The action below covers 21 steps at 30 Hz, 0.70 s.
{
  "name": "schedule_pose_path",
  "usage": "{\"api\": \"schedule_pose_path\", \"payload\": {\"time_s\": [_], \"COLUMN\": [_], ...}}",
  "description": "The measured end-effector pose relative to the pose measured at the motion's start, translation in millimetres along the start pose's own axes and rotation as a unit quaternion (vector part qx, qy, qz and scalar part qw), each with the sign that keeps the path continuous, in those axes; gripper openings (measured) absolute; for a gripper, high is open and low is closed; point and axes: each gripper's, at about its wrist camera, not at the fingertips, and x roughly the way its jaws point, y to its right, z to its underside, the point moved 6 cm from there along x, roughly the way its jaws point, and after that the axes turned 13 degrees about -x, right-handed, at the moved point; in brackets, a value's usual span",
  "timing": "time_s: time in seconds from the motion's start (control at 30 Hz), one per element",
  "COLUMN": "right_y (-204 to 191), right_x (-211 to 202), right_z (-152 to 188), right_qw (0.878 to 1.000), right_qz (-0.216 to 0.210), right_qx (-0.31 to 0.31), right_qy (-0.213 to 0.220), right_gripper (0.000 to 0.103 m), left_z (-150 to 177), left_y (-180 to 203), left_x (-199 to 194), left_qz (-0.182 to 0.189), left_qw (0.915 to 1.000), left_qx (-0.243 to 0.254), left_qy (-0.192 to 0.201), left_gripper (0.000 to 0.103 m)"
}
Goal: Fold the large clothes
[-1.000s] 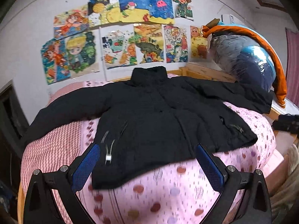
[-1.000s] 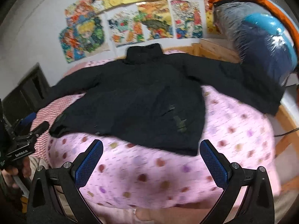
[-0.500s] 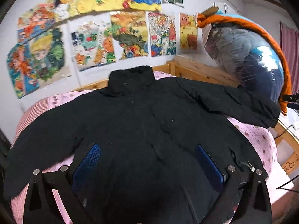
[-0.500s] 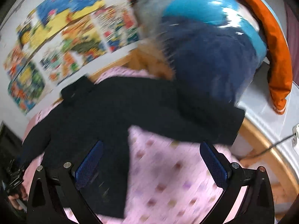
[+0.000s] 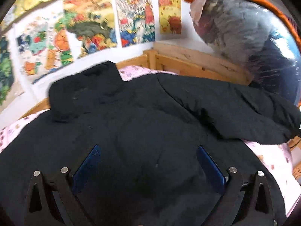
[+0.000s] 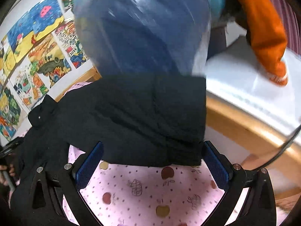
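A large black padded jacket [image 5: 131,124] lies spread flat on a pink patterned bedsheet [image 5: 270,158], collar toward the wall. My left gripper [image 5: 148,156] hovers open over the jacket's body, its blue pads wide apart with only fabric below them. The jacket's right sleeve [image 5: 235,109] stretches out toward the bed's right edge. In the right wrist view that sleeve's cuff end [image 6: 150,124] fills the middle, and my right gripper [image 6: 152,152] stands open just in front of its lower edge, above the pink bedsheet [image 6: 150,192]. Neither gripper holds anything.
A wooden bed frame [image 5: 188,60] runs behind the jacket under a wall of colourful drawings [image 5: 90,28]. A big plastic-wrapped blue bundle [image 6: 143,30] with an orange garment [image 6: 267,30] sits right of the bed. A white surface [image 6: 244,79] and wooden rail [image 6: 244,128] lie beyond.
Both grippers moved forward. The left one went from the jacket's hem to over its body; the right one swung right, up to the outstretched sleeve's cuff. Both stayed open.
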Motion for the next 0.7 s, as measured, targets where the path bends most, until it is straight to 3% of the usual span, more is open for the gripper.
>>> {"api": "schedule_pose_path", "payload": {"time_s": [0.2, 0.4, 0.53, 0.57, 0.6, 0.7], "right_y": [-2, 2, 1, -1, -8, -30], "right_x": [10, 2, -4, -5, -9, -35], "right_z": [6, 2, 3, 3, 0, -2], "right_qw": [1.000, 0.998, 0.999, 0.999, 1.000, 0.998], "right_qz": [0.012, 0.055, 0.034, 0.030, 0.022, -0.002], "right_qx": [-0.006, 0.000, 0.012, 0.009, 0.005, -0.024], "right_qy": [0.009, 0.005, 0.005, 0.007, 0.014, 0.060], "right_gripper": [0.099, 0.055, 0.027, 0.015, 0.010, 0.009], "left_z": [-16, -2, 17, 20, 21, 20], "left_y": [17, 33, 34, 34, 34, 34], "left_x": [76, 123, 147, 150, 151, 146], "left_qz": [0.019, 0.021, 0.000, 0.002, 0.003, 0.016], "left_qw": [0.9981, 0.9956, 0.9934, 0.9937, 0.9937, 0.9939], "left_qx": [-0.049, -0.057, -0.047, -0.046, -0.047, -0.053], "left_qy": [-0.033, -0.072, -0.104, -0.103, -0.102, -0.096], "left_gripper": [0.103, 0.103, 0.103, 0.103, 0.103, 0.103]}}
